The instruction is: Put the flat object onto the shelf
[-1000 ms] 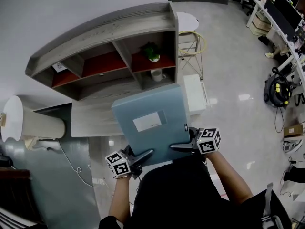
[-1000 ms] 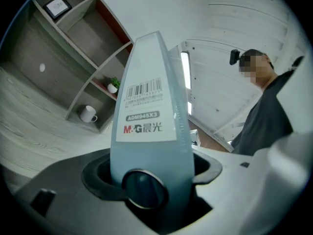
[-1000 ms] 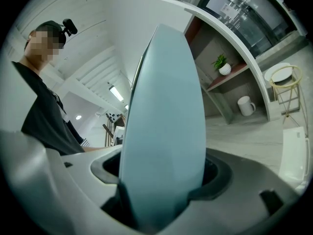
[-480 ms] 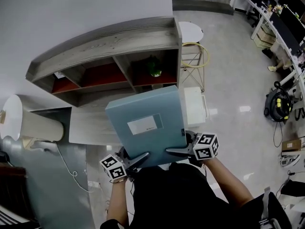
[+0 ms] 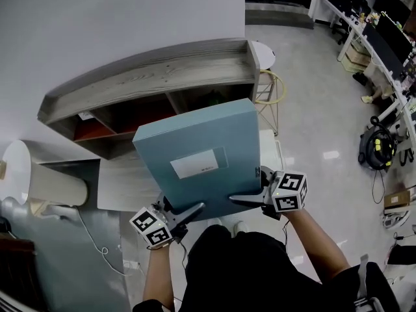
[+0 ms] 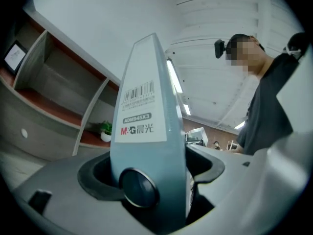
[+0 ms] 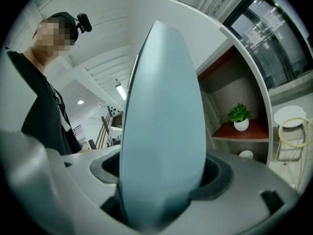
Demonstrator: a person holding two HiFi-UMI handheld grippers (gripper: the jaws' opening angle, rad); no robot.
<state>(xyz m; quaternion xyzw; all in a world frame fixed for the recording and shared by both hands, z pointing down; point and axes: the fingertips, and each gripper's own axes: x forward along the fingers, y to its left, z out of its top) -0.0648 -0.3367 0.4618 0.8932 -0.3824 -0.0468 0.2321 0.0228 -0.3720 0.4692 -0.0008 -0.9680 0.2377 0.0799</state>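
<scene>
A flat blue-grey file box (image 5: 198, 158) with a white label is held up in the air in front of the grey wooden shelf (image 5: 156, 70). It hides the shelf's right compartments in the head view. My left gripper (image 5: 188, 212) grips the box's near left corner and my right gripper (image 5: 244, 200) its near right corner. In the left gripper view the box's labelled spine (image 6: 144, 131) fills the gap between the jaws, which have just been opening a little with the box still between them. In the right gripper view the box edge (image 7: 164, 121) sits wedged between the jaws.
A small potted plant (image 7: 239, 115) and a white cup (image 7: 246, 154) stand in the shelf's right compartments, and a small picture frame (image 6: 14, 57) at its left end. A round stool (image 5: 268, 83) stands right of the shelf. A white cylinder (image 5: 45, 171) lies at the left.
Both grippers and the file box have risen and moved toward the shelf. The box now covers the plant and cup compartments that showed before.
</scene>
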